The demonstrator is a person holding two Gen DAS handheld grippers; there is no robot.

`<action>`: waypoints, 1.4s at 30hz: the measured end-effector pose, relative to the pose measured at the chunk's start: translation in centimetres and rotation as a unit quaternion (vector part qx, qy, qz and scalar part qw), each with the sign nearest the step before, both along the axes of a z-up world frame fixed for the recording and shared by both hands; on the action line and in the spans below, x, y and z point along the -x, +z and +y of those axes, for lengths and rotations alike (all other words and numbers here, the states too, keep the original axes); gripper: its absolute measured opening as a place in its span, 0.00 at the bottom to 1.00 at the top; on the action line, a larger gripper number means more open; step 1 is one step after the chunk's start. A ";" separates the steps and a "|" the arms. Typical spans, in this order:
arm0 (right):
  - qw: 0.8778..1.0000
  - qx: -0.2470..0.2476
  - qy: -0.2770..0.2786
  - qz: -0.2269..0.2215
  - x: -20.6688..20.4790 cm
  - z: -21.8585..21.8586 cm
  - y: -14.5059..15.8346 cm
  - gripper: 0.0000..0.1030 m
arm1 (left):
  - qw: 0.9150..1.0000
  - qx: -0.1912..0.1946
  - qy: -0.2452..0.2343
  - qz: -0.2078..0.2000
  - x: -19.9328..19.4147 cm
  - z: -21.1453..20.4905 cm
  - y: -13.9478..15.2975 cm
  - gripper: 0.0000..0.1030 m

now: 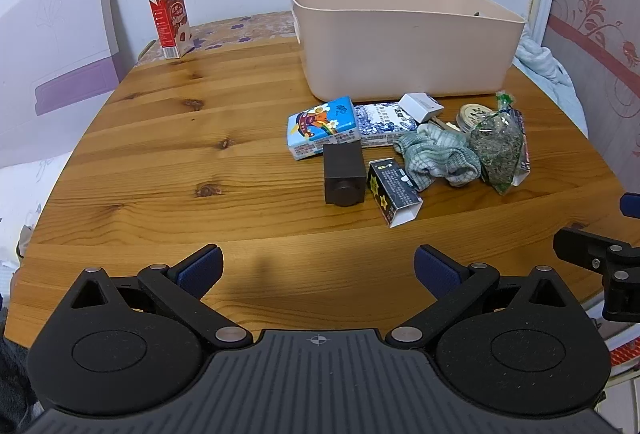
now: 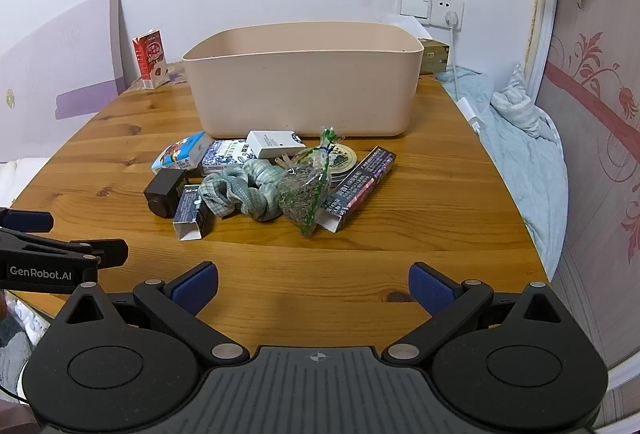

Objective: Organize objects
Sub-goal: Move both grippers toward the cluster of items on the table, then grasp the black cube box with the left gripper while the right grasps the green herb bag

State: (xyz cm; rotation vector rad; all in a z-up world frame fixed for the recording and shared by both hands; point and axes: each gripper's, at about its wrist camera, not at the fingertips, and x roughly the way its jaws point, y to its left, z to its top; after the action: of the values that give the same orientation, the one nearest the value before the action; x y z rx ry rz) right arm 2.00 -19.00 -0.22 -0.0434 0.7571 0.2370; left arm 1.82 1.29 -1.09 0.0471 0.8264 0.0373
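A wooden worktop (image 2: 420, 194) is carrying a beige bin (image 2: 304, 82) at the back, with a clutter of small things lying just before it: a green cloth (image 2: 244, 194), a herb bag (image 2: 306, 194), a dark cube (image 1: 344, 174), and what may be tissue packs (image 1: 322, 126). The left gripper (image 1: 318, 266) and right gripper (image 2: 314, 282) are hovering near the front edge, jaws standing wide apart, holding nothing.

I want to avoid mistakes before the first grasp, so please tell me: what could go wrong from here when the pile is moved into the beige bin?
1. The items overlap: the green cloth lies against the herb bag and the small black box, so a grasp may drag neighbours.
2. The long dark box has an open end and could crush.
3. The beige bin has high walls; both the left gripper and the right gripper are open and low.
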 end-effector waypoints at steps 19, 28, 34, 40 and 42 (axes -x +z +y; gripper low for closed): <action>1.000 0.019 0.007 -0.012 -0.8 0.9 -0.5 1.00 | 1.000 0.007 0.005 0.007 -1.4 0.7 -0.5 1.00; 0.999 0.026 0.014 -0.030 -1.9 1.6 -0.7 1.00 | 1.000 0.014 0.004 0.004 -2.8 1.1 -0.9 1.00; 0.999 0.013 0.015 -0.029 -3.2 1.4 -1.3 1.00 | 1.000 0.017 0.008 0.001 -4.1 1.2 -1.4 1.00; 0.999 -0.008 0.011 -0.028 -5.0 1.0 -1.7 0.99 | 1.000 0.026 0.013 0.010 -6.0 1.7 -2.2 1.00; 0.999 -0.015 0.010 -0.027 -5.6 1.0 -1.7 0.94 | 1.000 0.027 0.010 0.012 -6.5 1.8 -2.3 1.00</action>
State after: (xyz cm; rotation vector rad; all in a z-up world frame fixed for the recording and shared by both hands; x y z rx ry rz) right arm 7.59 -18.02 -1.96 -0.0295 0.6995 0.2660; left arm 8.33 3.06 -3.40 -0.0123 0.8507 0.0329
